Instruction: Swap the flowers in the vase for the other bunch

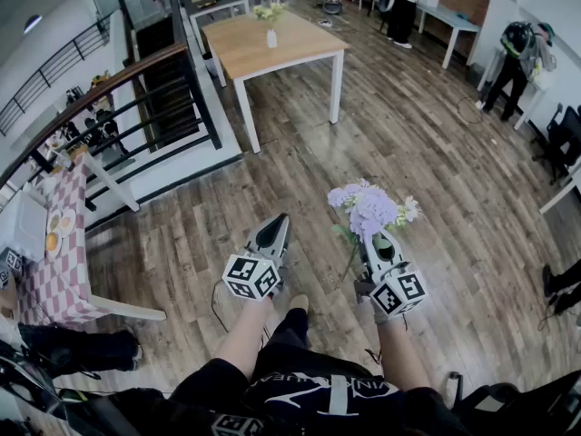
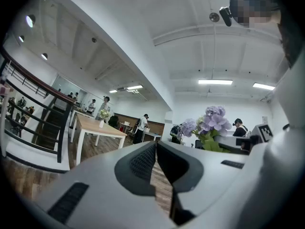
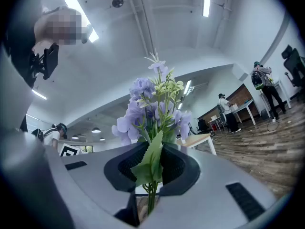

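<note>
Wooden floor (image 1: pixel 436 153), right gripper (image 1: pixel 380 246) clamping purple flowers (image 1: pixel 372 210), left gripper (image 1: pixel 274 228) closed

Bright, even ceiling strip lights (image 2: pixel 215 82); strong fisheye distortion, dark vignetted corners; soft shadows.

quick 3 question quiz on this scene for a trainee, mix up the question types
1. True or false: the left tool is shut with nothing in it.
2. What does the right tool grip? A) a cloth B) a purple flower bunch C) a cup
3. What does the white vase stand on?

Key
1. True.
2. B, held by its stems.
3. The wooden table across the room.
</note>
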Motion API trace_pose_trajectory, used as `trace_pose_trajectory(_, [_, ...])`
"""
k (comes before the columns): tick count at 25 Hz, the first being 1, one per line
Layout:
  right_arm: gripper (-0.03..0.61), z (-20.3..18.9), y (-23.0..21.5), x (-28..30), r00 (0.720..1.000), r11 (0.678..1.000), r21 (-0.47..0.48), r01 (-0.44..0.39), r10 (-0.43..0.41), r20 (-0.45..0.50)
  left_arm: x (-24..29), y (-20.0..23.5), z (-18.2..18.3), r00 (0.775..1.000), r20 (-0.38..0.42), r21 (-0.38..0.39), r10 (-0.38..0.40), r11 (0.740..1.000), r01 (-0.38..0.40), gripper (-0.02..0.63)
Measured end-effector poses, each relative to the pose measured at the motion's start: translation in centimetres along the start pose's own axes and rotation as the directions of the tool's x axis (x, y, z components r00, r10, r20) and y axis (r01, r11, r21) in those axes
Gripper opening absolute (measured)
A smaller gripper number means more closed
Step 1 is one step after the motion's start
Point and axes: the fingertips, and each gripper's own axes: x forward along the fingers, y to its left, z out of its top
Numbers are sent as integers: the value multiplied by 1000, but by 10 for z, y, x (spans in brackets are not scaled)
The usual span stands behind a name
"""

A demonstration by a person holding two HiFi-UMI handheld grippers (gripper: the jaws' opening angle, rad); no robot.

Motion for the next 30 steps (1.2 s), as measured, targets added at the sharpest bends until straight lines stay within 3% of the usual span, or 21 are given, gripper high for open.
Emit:
trace_pose_trajectory(17, [69,-14,-63,195,1000,1000,16,-9,9,-9,119,145,40,1000,2,6,-2,1000,2,18])
trace_pose_trajectory(30, [71,-32,-83,264,999,998,59,-21,23,-23,149,205,40,1000,0,-22,25,999,-25,18])
